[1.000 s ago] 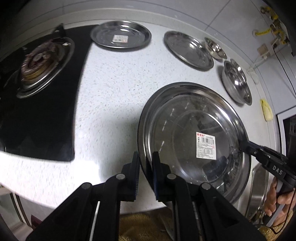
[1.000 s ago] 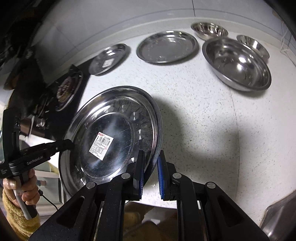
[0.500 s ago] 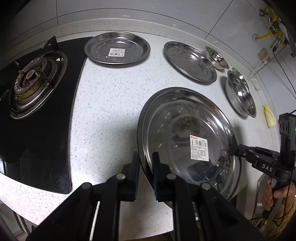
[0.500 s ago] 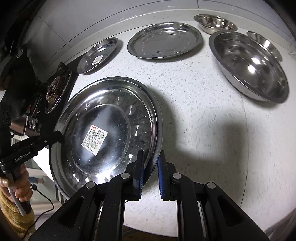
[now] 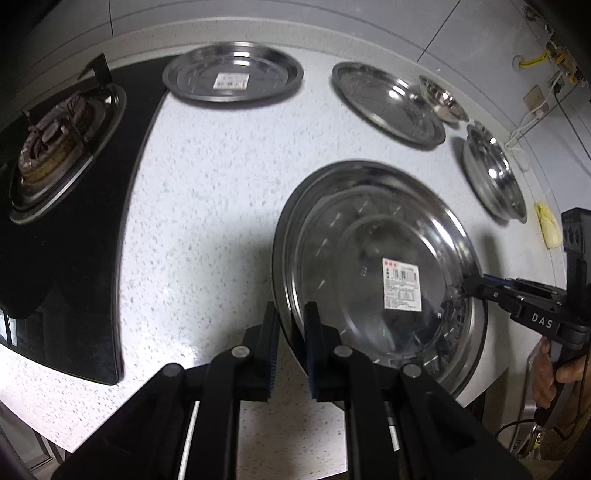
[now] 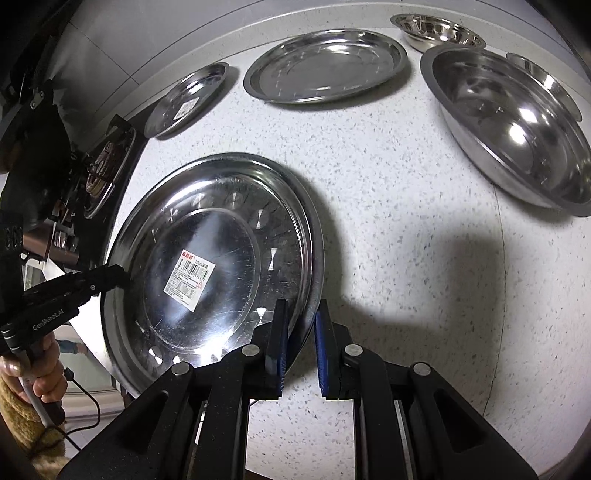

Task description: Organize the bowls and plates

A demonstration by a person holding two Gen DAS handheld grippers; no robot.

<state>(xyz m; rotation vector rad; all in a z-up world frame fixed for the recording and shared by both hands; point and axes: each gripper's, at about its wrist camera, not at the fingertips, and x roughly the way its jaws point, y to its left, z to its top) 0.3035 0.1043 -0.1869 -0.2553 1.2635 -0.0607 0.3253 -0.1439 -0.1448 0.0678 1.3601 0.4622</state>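
Countertop — plates, bowls ring both tongs' held plate.

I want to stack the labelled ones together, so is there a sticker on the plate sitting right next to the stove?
Yes, in the left wrist view the plate beside the stove carries a white barcode sticker in its middle.

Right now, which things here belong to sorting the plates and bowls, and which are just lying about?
Job:
- held labelled plate
- back labelled plate
- plain plate
- large bowl
- small bowl

Lying about:
- gas burner
- yellow cloth
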